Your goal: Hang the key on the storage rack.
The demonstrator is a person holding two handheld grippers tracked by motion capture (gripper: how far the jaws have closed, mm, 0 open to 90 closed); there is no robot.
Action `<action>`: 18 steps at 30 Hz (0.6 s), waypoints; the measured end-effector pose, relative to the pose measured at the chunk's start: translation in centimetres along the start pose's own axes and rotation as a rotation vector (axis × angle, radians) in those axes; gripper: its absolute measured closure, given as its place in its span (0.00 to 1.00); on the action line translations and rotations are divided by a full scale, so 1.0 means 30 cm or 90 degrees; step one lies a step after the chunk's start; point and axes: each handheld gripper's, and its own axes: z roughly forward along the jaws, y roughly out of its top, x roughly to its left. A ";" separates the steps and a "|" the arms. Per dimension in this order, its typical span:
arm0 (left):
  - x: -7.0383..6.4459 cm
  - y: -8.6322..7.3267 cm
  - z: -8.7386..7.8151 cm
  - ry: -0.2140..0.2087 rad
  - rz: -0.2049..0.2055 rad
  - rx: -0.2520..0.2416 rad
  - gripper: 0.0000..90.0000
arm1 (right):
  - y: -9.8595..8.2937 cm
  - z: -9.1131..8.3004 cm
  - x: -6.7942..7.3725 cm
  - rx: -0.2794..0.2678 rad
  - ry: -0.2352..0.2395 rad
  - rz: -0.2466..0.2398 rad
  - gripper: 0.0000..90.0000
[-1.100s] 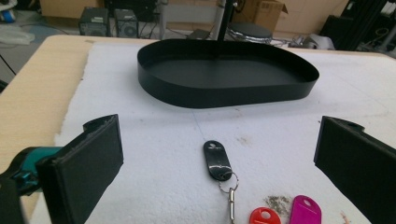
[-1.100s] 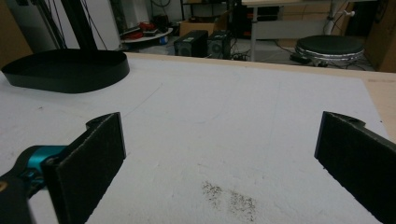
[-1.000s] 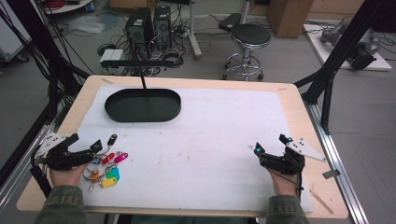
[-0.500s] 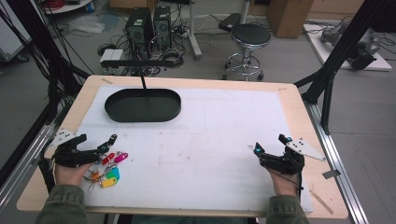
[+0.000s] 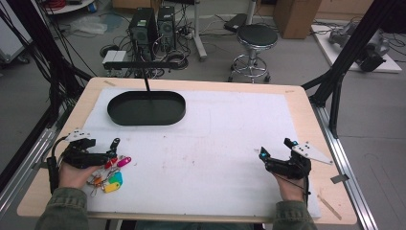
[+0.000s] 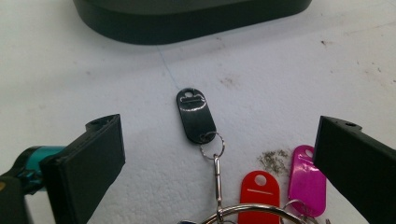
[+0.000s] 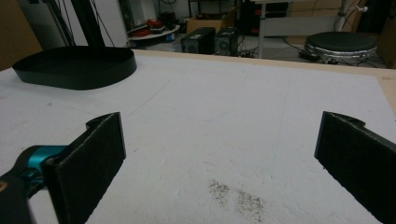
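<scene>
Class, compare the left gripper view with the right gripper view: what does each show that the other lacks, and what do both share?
Left gripper view alone: a black key tag on a key ring, with red and pink tags. Right gripper view alone: a round stool and computer towers beyond the table. Both share the black oval tray on the white mat, seen between open jaws.

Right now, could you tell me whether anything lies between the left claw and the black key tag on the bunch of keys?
Nothing visible does. The left claw is open, and the black key tag lies flat on the white mat straight ahead between its jaws. The red tag and pink tag sit off to one side.
</scene>
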 end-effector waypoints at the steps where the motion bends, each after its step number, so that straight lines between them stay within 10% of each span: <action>1: 0.002 0.002 0.003 0.002 -0.007 0.011 0.03 | -0.001 0.001 0.000 -0.001 0.001 -0.001 0.01; 18: 0.022 0.046 0.048 -0.005 0.031 0.126 0.10 | -0.001 0.001 0.010 -0.004 0.006 -0.016 0.01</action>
